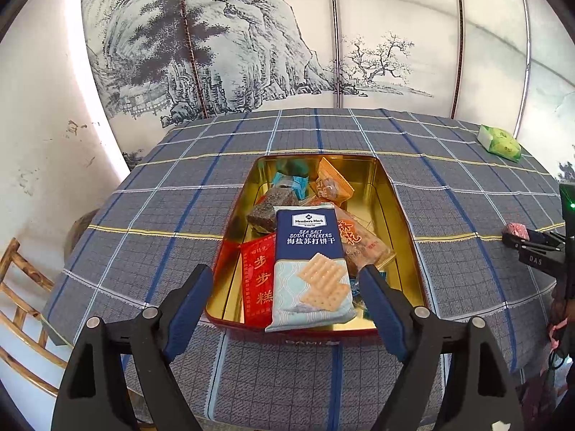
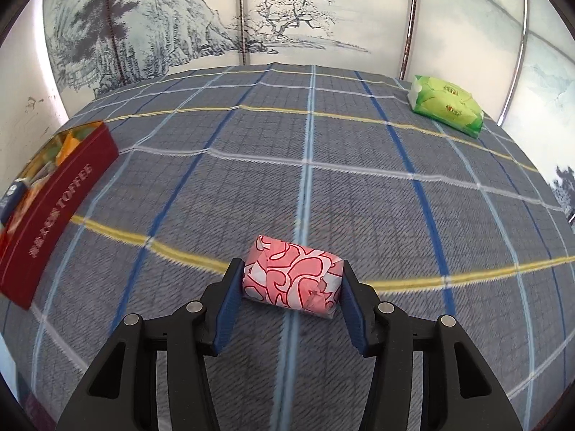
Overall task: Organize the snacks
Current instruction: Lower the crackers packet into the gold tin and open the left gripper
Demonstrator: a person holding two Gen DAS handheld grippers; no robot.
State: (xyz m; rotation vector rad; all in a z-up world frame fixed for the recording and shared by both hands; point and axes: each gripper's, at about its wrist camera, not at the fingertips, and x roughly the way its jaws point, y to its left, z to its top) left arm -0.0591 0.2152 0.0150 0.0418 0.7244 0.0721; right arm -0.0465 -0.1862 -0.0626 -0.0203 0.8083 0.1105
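1. Checked blue-grey tablecloth (image 2: 359, 186) covered the table.
2. The red toffee tin (image 1: 406, 215) sat on it, holding the soda cracker packet (image 1: 309, 269) among other snacks.
3. The left gripper (image 1: 287, 291) stood wide, empty, above the packet.
4. The right gripper (image 2: 289, 280) clamped the pink-wrapped snack (image 2: 293, 278), well apart from the tin.

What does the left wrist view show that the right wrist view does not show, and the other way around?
Only the left wrist view looks down into the tin: the soda crackers pack on top, a red packet beside it, and the open left gripper.

Only the right wrist view shows the TOFFEE lettering on the tin's side and the pads pressing both ends of the pink wrapped snack.

Both show the tin, the green packet, the pink snack in the right gripper and the plaid tablecloth.
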